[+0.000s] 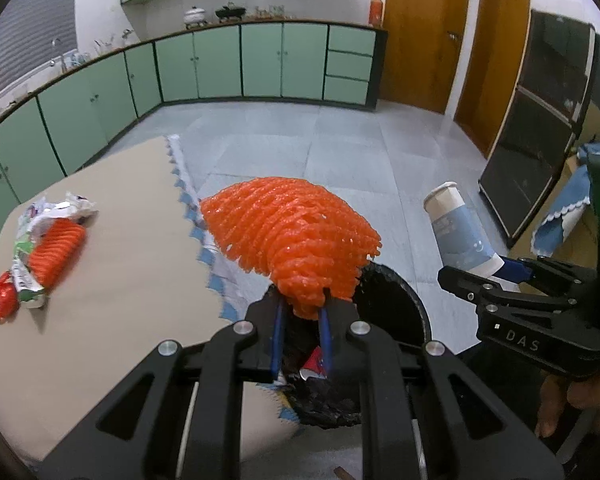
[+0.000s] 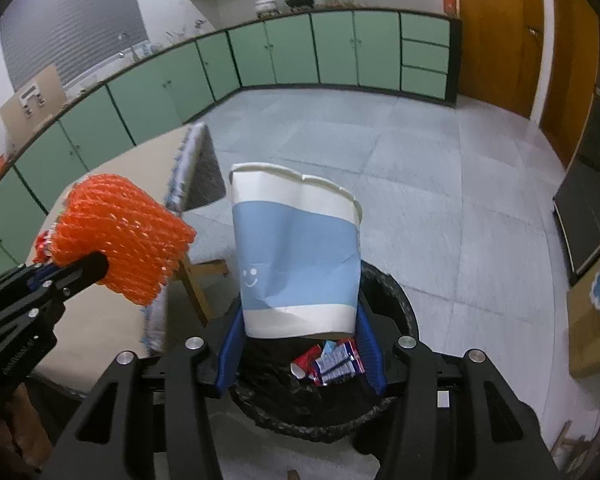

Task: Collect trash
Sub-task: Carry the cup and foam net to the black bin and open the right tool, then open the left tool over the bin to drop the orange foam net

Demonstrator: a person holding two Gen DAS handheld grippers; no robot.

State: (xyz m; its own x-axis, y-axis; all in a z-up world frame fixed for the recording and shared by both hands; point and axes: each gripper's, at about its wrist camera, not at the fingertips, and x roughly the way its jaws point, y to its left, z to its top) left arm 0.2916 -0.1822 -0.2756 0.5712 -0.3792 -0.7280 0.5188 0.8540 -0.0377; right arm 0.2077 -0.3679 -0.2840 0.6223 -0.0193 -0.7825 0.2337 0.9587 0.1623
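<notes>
Left tongs (image 1: 302, 316): we grip the orange foam net (image 1: 296, 236) over the bin's (image 1: 414, 312) left rim.
Right tongs (image 2: 300, 336): we clench the creased paper cup (image 2: 296, 252), above the bin.
Risk: springy, light net may fall outside the rim.
Tabletop (image 1: 132, 272): crinkled wrappers (image 1: 40, 256) remain.

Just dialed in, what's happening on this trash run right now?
Both grippers are loaded over the black-lined bin. The left gripper is shut on an orange foam net, and the right gripper is shut on a crumpled blue-and-white paper cup. Neither has been dropped yet. Some wrappers already lie in the bin. On the table, more trash remains: another orange net and crumpled wrappers.
</notes>
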